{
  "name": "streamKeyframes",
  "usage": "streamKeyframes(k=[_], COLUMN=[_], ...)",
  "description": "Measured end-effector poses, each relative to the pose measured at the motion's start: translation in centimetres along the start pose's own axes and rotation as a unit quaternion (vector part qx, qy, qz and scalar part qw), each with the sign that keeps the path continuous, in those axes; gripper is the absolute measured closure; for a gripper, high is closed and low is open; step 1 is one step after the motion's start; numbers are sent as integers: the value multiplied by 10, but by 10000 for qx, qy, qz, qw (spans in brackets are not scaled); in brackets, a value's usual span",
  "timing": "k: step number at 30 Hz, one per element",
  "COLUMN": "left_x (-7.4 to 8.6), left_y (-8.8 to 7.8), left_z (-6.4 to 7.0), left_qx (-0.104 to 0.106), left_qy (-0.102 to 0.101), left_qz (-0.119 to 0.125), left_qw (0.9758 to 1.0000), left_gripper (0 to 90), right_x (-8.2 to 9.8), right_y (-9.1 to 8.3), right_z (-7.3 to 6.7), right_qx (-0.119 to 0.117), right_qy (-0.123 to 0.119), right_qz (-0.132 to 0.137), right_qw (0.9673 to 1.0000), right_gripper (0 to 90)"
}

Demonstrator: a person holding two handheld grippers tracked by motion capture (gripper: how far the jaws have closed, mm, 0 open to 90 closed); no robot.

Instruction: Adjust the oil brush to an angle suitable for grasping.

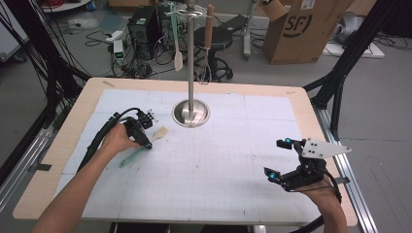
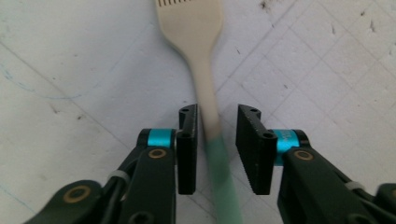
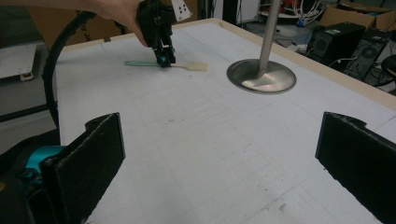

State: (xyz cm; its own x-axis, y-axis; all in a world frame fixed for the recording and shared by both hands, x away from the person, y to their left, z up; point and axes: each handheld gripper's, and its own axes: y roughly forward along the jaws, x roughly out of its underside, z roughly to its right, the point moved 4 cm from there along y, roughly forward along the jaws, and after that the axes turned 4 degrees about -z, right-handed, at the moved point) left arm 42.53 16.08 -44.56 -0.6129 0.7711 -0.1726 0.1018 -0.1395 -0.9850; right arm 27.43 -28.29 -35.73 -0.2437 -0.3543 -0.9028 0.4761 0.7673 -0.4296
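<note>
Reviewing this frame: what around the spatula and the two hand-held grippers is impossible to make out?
- Spatula: left gripper view, blade tip cut off by the top edge, green handle end blurred and cut off by the bottom edge.
- Left hand-held gripper: high view, pad contact too small to tell.
- Stand: right gripper view, pole top cut off.

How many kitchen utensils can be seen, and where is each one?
3. A spatula lies on the table between the left tongs. A second spatula and a whisk hang from the stand. Others may be hidden.
</note>
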Motion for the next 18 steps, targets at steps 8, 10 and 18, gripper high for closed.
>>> streamKeyframes(k=[8, 10, 18], left_x=[0, 0, 1], left_y=[0, 0, -8], left_z=[3, 5, 5], left_qx=[-55, -96, 41], left_qy=[34, 69, 343], left_qz=[-14, -2, 143], left_qw=[10000, 9999, 9993], left_gripper=[815, 817, 820], right_x=[0, 0, -2], right_y=[2, 1, 1], right_z=[0, -1, -1], right_qx=[-10, -13, -6], right_qy=[8, 9, -35], right_qz=[-27, -27, -10], right_qw=[10000, 10000, 10000], right_gripper=[0, 0, 0])
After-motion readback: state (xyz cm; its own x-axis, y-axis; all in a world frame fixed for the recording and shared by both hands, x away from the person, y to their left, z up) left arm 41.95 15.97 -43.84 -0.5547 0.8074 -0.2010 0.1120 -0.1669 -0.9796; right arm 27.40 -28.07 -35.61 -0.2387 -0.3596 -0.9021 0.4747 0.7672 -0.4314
